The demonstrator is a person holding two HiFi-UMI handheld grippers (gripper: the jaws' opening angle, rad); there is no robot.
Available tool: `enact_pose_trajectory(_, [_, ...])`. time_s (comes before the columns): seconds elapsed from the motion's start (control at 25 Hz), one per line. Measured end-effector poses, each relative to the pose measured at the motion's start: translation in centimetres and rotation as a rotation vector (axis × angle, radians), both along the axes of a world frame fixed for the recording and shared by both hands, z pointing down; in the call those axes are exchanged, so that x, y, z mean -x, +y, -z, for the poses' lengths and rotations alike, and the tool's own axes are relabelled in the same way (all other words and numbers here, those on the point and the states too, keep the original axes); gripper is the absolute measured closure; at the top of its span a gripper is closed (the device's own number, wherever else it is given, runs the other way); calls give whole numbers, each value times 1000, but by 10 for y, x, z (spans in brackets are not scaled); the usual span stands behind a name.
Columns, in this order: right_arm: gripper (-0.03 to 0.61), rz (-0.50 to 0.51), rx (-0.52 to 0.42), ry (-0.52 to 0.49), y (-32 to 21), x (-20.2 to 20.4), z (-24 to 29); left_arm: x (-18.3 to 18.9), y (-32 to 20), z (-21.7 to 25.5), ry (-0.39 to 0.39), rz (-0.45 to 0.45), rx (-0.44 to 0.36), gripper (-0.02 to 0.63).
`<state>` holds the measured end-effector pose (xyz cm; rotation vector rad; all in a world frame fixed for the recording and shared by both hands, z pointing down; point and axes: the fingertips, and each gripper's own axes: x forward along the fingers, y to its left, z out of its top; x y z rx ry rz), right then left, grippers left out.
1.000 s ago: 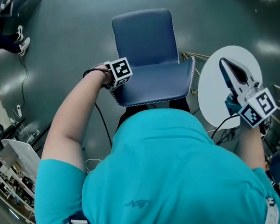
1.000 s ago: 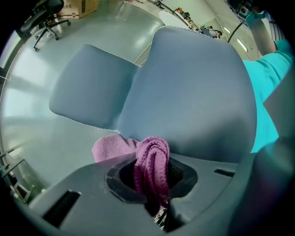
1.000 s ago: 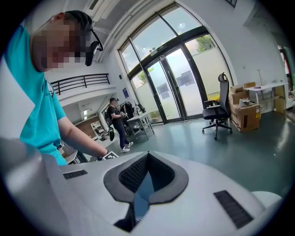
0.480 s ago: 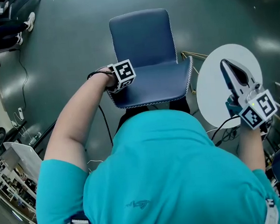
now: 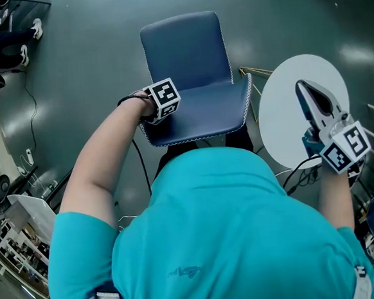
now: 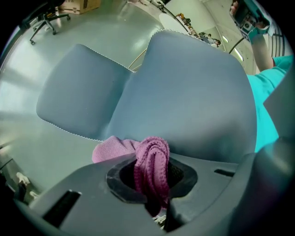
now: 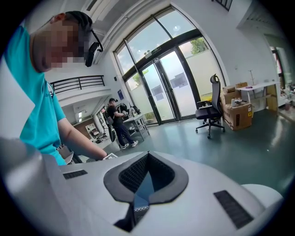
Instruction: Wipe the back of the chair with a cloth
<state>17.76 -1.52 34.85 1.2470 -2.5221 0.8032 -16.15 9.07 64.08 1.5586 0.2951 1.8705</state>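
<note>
Glossy grey-green floor surrounds a blue chair on its left and far sides. The left gripper is clenched on a bunched pink cloth, and a flap of that cloth spills out to the left and touches the chair back. In the head view this gripper sits at the left end of the back, whose white-stitched top edge runs left to right, closest to the person. The seat points away from the person. The right gripper is closed on nothing, its tips together, above a white round table just right of the chair's right edge.
</note>
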Motion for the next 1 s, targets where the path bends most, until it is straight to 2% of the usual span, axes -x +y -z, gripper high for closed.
enact_pose_trajectory(0.12, [588, -10, 1, 0, 3, -6, -2, -15, 3, 0, 20, 33, 15, 555])
enact_pose_trajectory(0.36, [588, -31, 4, -1, 9, -16, -2, -34, 4, -1, 31, 35, 27, 555])
enact_pose_trajectory(0.56, [588, -48, 6, 0, 12, -26, -2, -43, 4, -3, 25, -10, 29, 555])
enact_pose_trajectory(0.84, [588, -73, 3, 2, 18, -42, -3, -60, 5, -4, 33, -13, 27, 555])
enact_pose_trajectory(1.0, [588, -84, 2, 1, 24, -50, 1, -77, 4, 2, 53, 42, 32, 555])
